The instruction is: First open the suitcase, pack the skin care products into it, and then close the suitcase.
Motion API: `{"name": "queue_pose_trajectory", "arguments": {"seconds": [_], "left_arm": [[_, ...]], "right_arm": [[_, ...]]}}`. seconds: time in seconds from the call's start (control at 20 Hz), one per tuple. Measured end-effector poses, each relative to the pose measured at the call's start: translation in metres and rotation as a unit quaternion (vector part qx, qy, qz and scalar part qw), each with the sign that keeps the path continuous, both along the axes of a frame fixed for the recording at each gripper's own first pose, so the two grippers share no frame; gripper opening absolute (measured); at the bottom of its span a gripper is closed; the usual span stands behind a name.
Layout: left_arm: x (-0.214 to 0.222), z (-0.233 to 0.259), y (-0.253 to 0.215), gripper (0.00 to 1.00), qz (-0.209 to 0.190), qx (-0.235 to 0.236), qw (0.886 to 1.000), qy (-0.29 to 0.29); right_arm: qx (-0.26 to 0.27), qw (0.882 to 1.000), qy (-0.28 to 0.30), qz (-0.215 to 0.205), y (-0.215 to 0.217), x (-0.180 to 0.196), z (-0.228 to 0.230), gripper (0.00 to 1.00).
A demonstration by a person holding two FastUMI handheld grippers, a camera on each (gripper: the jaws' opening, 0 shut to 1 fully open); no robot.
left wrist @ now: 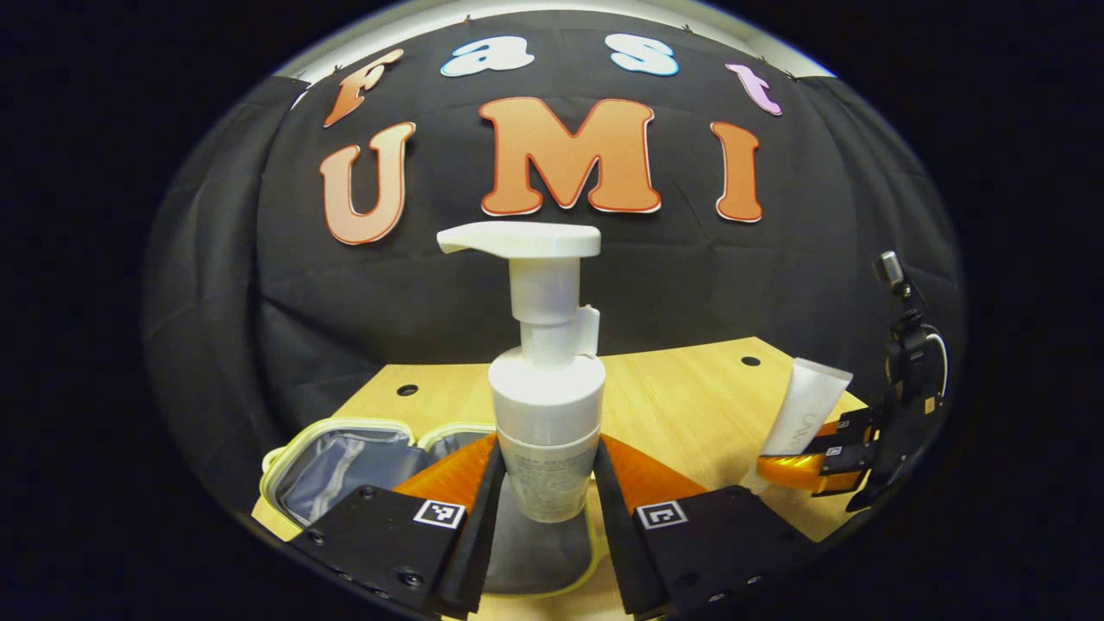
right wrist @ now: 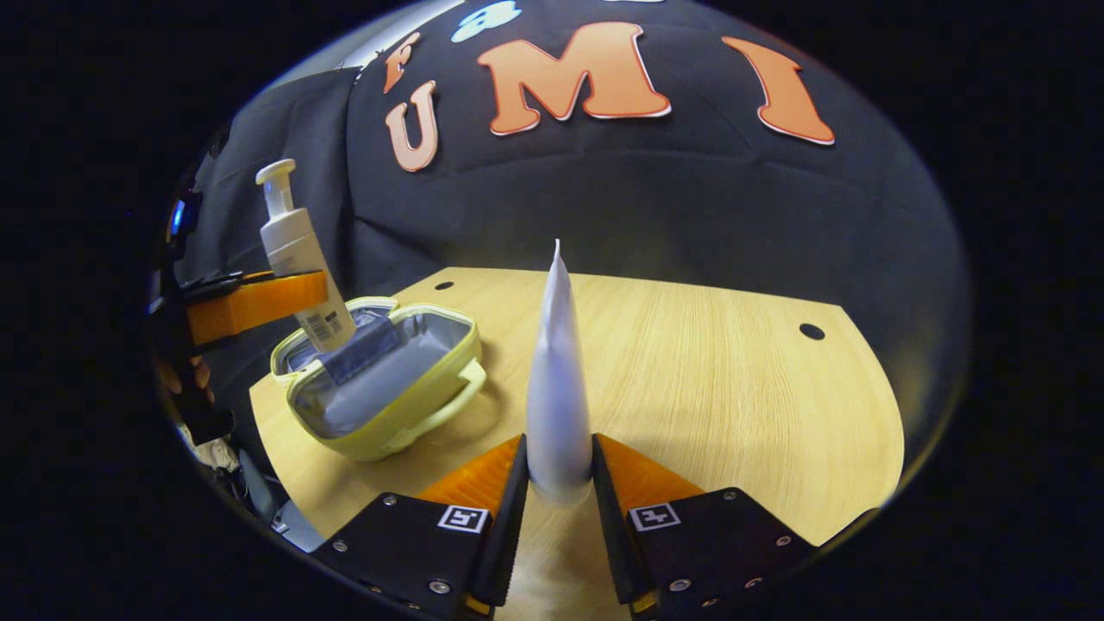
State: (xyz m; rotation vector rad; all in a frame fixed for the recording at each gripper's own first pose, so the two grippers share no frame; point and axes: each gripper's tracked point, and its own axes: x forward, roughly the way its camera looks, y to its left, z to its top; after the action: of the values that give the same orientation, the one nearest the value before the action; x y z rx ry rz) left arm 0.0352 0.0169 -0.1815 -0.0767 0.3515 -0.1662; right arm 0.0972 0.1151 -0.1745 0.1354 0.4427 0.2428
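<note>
Suitcase (right wrist: 379,388) is a small yellow-trimmed zip case with grey lining, lying open on the left part of the wooden surface (right wrist: 707,371); in the left gripper view it sits low, just behind the left claw's fingers (left wrist: 345,470). Surface is light wood with round holes near the back edge.

Pump bottle (left wrist: 548,379), white, upright, pump head pointing left in the left gripper view. Left claw (left wrist: 549,496) is closed on its lower body, both fingers pressing on the sides. From the right gripper view the same bottle (right wrist: 297,250) hangs tilted over the open case, lifted off the surface, left claw (right wrist: 259,302) gripping it around the middle.

Tube (right wrist: 556,379), white, tapering to a flat crimped end that points up and away. Right claw (right wrist: 559,479) is clamped on its wide lower end, fingers pressing both sides. Left gripper view shows that tube (left wrist: 811,405) in the right claw (left wrist: 819,461) at the far right of the surface, well apart from the case.
</note>
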Motion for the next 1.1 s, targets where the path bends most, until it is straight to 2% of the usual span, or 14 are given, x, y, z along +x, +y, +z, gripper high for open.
{"name": "queue_pose_trajectory", "arguments": {"seconds": [0.3,0.5,0.75,1.1], "left_arm": [[-0.002,0.016,0.059,0.58,0.003,0.005,1.0,0.011],[0.001,0.009,0.079,0.57,-0.012,-0.005,0.999,0.03],[0.002,-0.04,0.079,0.58,-0.058,-0.022,0.994,0.089],[0.01,-0.117,0.066,0.57,-0.119,-0.025,0.976,0.182]], "right_arm": [[-0.029,0.999,-0.016,0.017,0.023,-0.01,0.047,0.46],[-0.033,0.999,-0.03,0.023,0.045,-0.01,0.073,0.46],[-0.032,0.999,-0.025,0.015,0.073,-0.01,0.073,0.45],[-0.019,1.0,0.007,-0.007,0.109,-0.005,0.053,0.46]]}}
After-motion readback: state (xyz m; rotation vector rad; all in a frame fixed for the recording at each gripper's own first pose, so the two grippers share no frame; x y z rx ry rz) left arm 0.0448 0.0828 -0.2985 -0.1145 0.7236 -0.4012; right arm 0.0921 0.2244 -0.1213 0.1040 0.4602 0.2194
